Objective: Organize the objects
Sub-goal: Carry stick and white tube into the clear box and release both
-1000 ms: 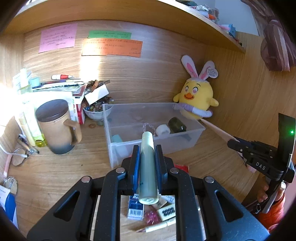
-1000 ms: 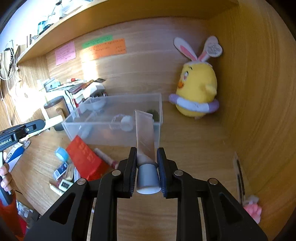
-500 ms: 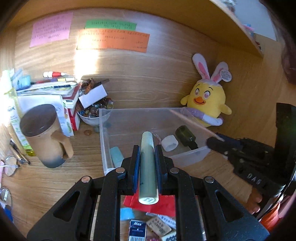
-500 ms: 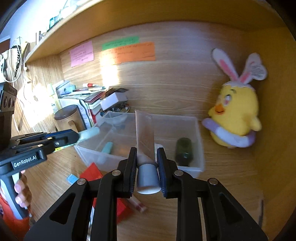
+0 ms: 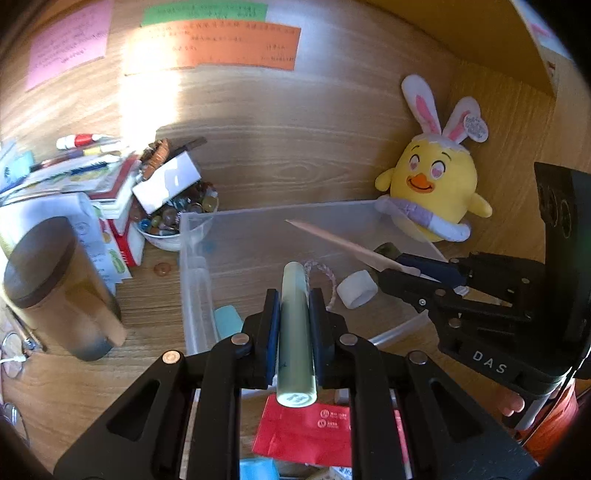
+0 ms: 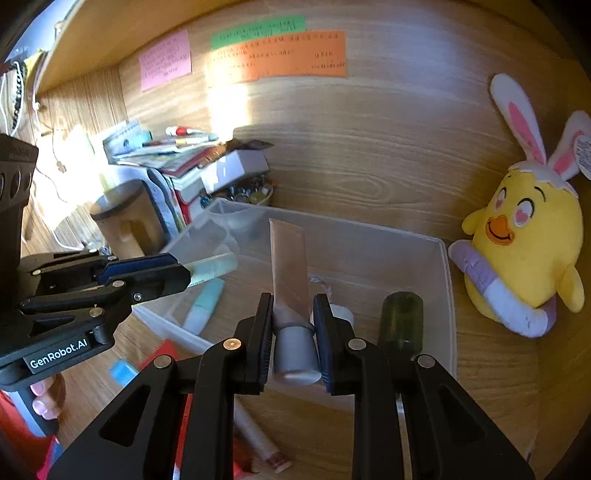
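Both grippers loaded here: my left gripper is clamped on a pale green tube, my right gripper on a pinkish squeeze tube, both hanging over the clear plastic bin beside the yellow chick plush.

Wood-grain desk, wood back wall with sunlight patch, coloured paper notes, shelf overhead.

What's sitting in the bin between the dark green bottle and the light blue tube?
In the right wrist view, a white cap and a beaded loop lie between the dark green bottle and the light blue tube.
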